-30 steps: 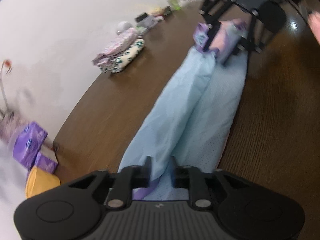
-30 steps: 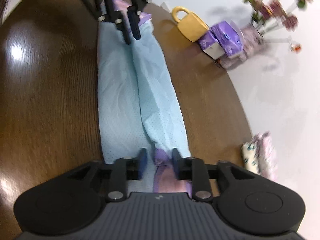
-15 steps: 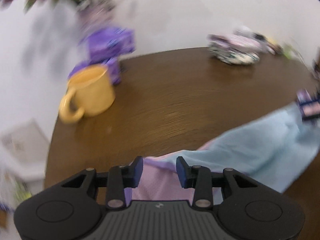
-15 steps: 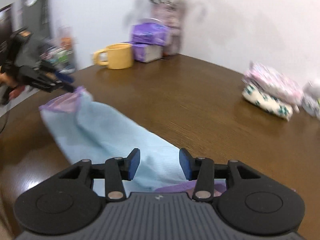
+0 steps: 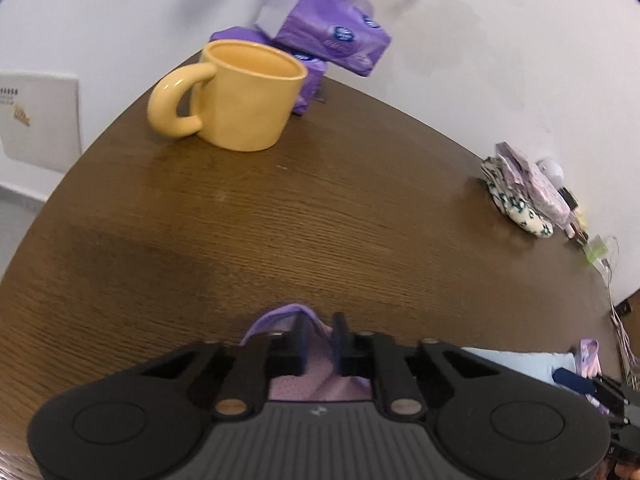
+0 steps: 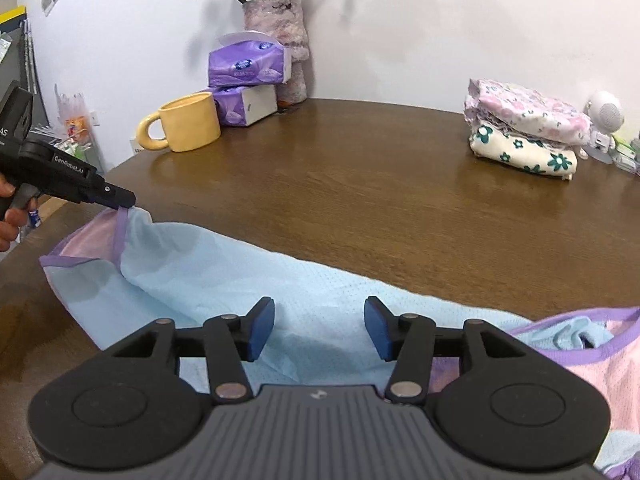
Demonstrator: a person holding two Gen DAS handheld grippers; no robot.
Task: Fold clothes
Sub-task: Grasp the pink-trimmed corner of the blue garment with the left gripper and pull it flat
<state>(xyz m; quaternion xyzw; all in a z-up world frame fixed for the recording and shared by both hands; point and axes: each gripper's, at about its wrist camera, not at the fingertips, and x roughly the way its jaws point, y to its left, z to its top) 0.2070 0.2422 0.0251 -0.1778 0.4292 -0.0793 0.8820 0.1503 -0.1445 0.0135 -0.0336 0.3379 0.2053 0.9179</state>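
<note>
A light blue garment (image 6: pixel 240 280) with purple trim and a pink lining lies stretched across the brown table (image 6: pixel 360 184). In the right wrist view my left gripper (image 6: pixel 127 203) comes in from the left, shut on the purple hem at the garment's left end, which it holds slightly raised. The left wrist view shows that purple hem (image 5: pixel 286 318) pinched in my left gripper (image 5: pixel 320 334). My right gripper (image 6: pixel 319 330) hovers over the blue cloth near its right end. Its jaws are opening, and nothing is pressed between the pads.
A yellow mug (image 6: pixel 188 128) stands at the back left beside two purple tissue packs (image 6: pixel 248 66) and a vase of dried flowers (image 6: pixel 280 36). A stack of folded floral clothes (image 6: pixel 524 132) sits at the back right, with small items beyond it. A hand (image 6: pixel 8 216) holds the left gripper's handle.
Both grippers have rolled, so the garment now runs sideways across the views. The left jaws closed on the purple hem. The right jaws spread apart and let go of the cloth.
</note>
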